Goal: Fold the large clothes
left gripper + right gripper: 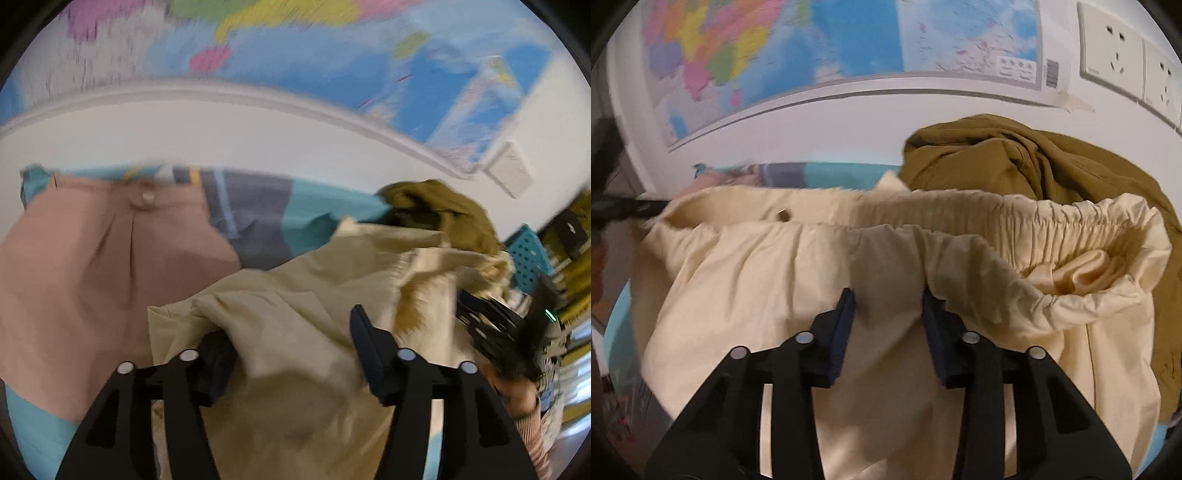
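Observation:
Cream trousers (746,273) with an elastic waistband (997,210) hang in front of me. My right gripper (888,306) has its jaws partly closed on a fold of the cream cloth just below the waistband. In the left wrist view my left gripper (291,332) has its jaws wide apart, with the cream trousers (306,295) draped between and over the left finger (218,358). The right gripper shows there (491,325) at the far right, blurred. Whether the left jaws pinch cloth is unclear.
A pink garment (85,266) lies flat at left on a blue patterned bed sheet (317,214). An olive garment (1034,162) is heaped at the back right by the white wall (827,133). A map poster (820,48), wall sockets (1112,48) and a blue basket (528,258) are behind.

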Motion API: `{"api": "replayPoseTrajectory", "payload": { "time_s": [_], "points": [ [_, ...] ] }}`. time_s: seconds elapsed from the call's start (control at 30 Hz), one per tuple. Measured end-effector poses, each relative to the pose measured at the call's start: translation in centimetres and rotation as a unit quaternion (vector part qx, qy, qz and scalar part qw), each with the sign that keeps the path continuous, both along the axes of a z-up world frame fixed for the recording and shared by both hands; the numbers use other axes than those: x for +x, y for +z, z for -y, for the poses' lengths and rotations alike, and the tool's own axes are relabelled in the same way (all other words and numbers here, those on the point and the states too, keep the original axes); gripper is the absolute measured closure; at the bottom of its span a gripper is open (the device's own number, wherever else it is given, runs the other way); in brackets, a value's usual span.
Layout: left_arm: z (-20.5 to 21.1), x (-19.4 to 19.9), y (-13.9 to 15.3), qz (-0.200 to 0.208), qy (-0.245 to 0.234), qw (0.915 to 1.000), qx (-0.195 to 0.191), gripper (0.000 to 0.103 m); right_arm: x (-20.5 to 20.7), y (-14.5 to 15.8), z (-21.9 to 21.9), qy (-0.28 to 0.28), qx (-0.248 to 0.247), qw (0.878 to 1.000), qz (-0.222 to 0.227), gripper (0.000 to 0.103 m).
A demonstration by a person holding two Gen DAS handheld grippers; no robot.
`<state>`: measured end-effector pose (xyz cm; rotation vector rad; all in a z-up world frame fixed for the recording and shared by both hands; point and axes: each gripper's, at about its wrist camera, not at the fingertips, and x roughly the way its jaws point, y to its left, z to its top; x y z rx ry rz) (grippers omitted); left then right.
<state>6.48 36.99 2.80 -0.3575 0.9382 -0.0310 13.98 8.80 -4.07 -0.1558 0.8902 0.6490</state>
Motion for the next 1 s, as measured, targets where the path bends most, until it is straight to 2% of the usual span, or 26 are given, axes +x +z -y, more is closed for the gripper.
{"api": "replayPoseTrajectory", "payload": {
  "time_s": [0.03, 0.07, 0.1, 0.17, 0.23, 0.33, 0.4, 0.43, 0.5, 0.6, 0.63, 0.67, 0.73, 0.77, 0.83, 0.9, 1.0],
  "points": [
    [0.1, -0.7, 0.6, 0.018, -0.003, 0.9998, 0.008, 0.028, 0.4, -0.3, -0.1, -0.003, -0.003, 1.0, 0.0, 0.069],
    [0.3, -1.7, 1.5, 0.043, -0.006, 0.9989, 0.017, 0.021, 0.6, -0.7, -0.3, -0.004, -0.007, 1.0, 0.001, 0.069],
    [0.5, -2.6, 2.2, 0.07, -0.015, 0.9972, 0.023, 0.021, 0.8, -1.1, -0.5, -0.004, -0.011, 1.0, -0.001, 0.067],
    [1.2, -3.5, 2.7, 0.09, -0.034, 0.9943, 0.046, 0.019, 1.1, -1.7, -1.1, 0.001, -0.023, 1.0, -0.001, 0.066],
    [1.8, -3.3, 1.7, 0.079, -0.048, 0.9937, 0.063, 0.019, 0.9, -1.7, -1.1, 0.012, -0.017, 1.0, -0.004, 0.059],
    [2.4, -1.5, -2.7, 0.009, -0.055, 0.9937, 0.097, 0.02, 0.1, -0.4, 0.3, 0.018, 0.012, 1.0, -0.012, 0.051],
    [2.2, -1.0, -4.8, -0.013, -0.045, 0.9899, 0.134, 0.02, -1.3, 1.5, 2.7, 0.018, 0.046, 0.999, 0.004, 0.04],
    [2.0, -0.9, -5.4, -0.019, -0.043, 0.9891, 0.14, 0.02, -2.2, 2.6, 4.2, 0.015, 0.062, 0.998, 0.018, 0.037],
    [1.3, -1.6, -5.6, -0.01, -0.045, 0.9909, 0.126, 0.019, -3.7, 4.2, 7.1, -0.004, 0.083, 0.996, 0.039, 0.028],
    [0.2, -4.1, -3.8, 0.032, -0.035, 0.9929, 0.109, 0.019, -5.5, 5.5, 12.5, -0.048, 0.112, 0.991, 0.054, 0.02],
    [0.0, -5.2, -3.2, 0.047, -0.03, 0.9927, 0.107, 0.017, -6.3, 5.5, 14.6, -0.068, 0.117, 0.989, 0.057, 0.018],
    [-0.8, -6.9, -2.3, 0.07, -0.016, 0.9914, 0.11, 0.007, -6.8, 5.2, 16.4, -0.085, 0.119, 0.988, 0.057, 0.013],
    [-1.5, -8.7, -2.0, 0.086, 0.017, 0.9877, 0.13, 0.007, -7.3, 3.7, 18.8, -0.11, 0.124, 0.985, 0.035, 0.007],
    [-2.2, -9.7, -2.2, 0.083, 0.027, 0.9867, 0.137, 0.007, -7.2, 2.4, 19.7, -0.118, 0.133, 0.984, 0.011, 0.006],
    [-2.8, -10.3, -3.5, 0.065, 0.025, 0.9898, 0.124, 0.007, -7.2, 0.5, 20.9, -0.129, 0.145, 0.98, -0.03, 0.006],
    [-3.2, -9.9, -5.3, 0.033, 0.023, 0.9938, 0.103, 0.007, -6.5, -1.9, 21.0, -0.128, 0.17, 0.974, -0.074, 0.006],
    [-2.8, -9.0, -7.3, 0.022, -0.009, 0.9983, 0.053, 0.007, -5.8, -3.6, 20.1, -0.113, 0.202, 0.968, -0.099, 0.008]
  ]
}}
